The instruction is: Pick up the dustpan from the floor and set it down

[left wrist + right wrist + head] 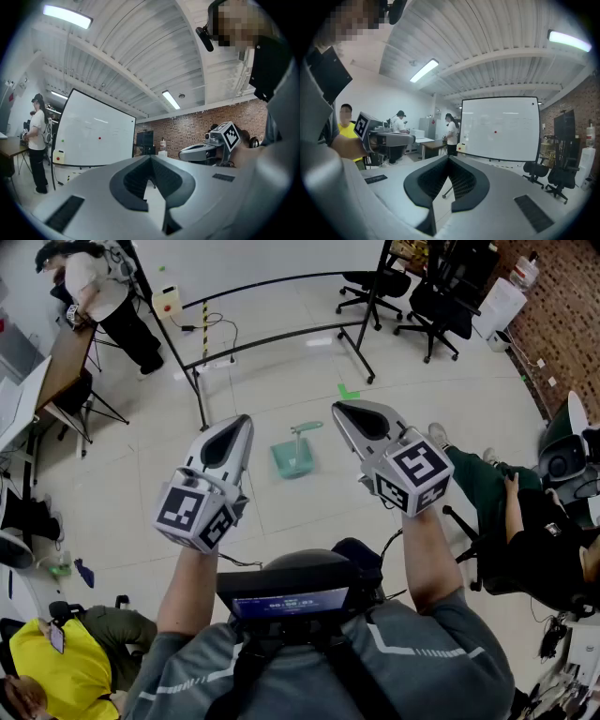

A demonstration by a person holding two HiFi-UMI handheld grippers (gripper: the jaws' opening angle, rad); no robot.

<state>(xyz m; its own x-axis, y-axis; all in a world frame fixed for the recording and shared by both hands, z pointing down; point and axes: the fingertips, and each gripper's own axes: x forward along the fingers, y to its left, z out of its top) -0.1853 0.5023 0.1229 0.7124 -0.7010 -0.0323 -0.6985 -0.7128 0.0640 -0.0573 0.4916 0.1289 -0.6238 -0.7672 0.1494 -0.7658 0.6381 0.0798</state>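
A pale green dustpan (293, 456) lies on the tiled floor with its handle pointing away from me. It shows between my two grippers, which I hold up well above it at about waist height. My left gripper (244, 420) is shut and empty; its jaws meet at the tip (151, 157). My right gripper (337, 408) is also shut with nothing in it (450, 158). Each gripper is seen from the other's view: the right gripper (206, 149) and the left gripper (389, 138). A thin rod (447, 191), perhaps the dustpan handle, shows through the right gripper's gap.
A whiteboard on a black wheeled frame (272, 334) stands beyond the dustpan. Office chairs (441, 287) are at the back right. A seated person (525, 521) is close on the right, another in yellow (56, 662) at lower left. A desk (56, 362) stands left.
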